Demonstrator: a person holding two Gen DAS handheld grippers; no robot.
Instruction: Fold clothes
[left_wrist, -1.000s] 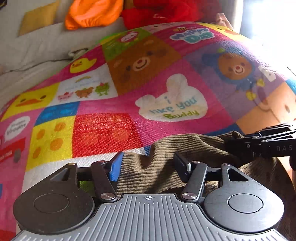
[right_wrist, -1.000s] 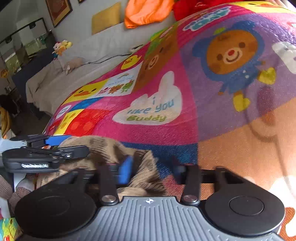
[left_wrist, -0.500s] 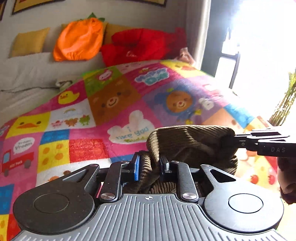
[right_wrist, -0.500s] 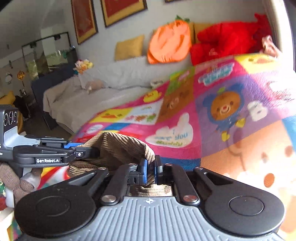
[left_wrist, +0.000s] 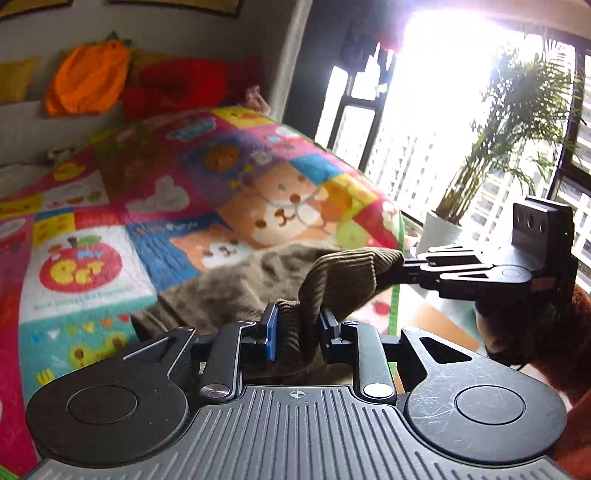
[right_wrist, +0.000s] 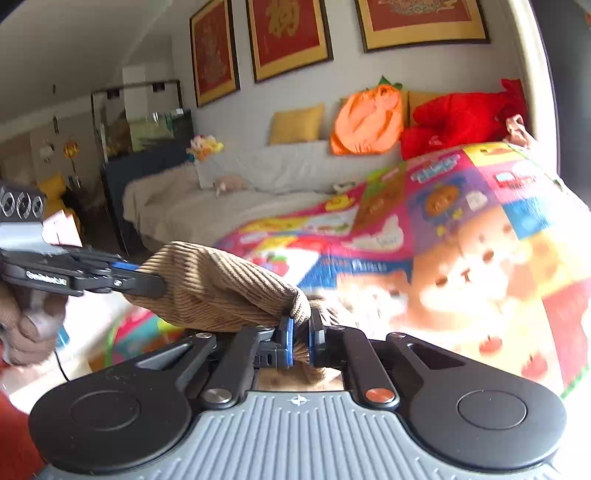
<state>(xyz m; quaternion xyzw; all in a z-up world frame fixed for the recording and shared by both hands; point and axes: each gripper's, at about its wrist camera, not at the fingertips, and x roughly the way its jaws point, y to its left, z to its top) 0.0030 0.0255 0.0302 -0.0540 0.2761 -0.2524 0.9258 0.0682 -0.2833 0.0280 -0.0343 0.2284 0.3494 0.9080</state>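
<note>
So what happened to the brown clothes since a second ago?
Both tools closed on the brown corduroy garment and lifted its edge off the colourful play mat. The left tool and the right tool went from open, resting on the mat, to clamped and raised. The rest of the garment still trails on the mat.

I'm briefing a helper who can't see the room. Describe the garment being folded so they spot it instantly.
Start at the bright cartoon patchwork blanket covering the bed. At its near edge, the brown ribbed garment hangs between the left hand-held gripper and the right hand-held gripper. It is the only plain, dull-coloured cloth there.
</note>
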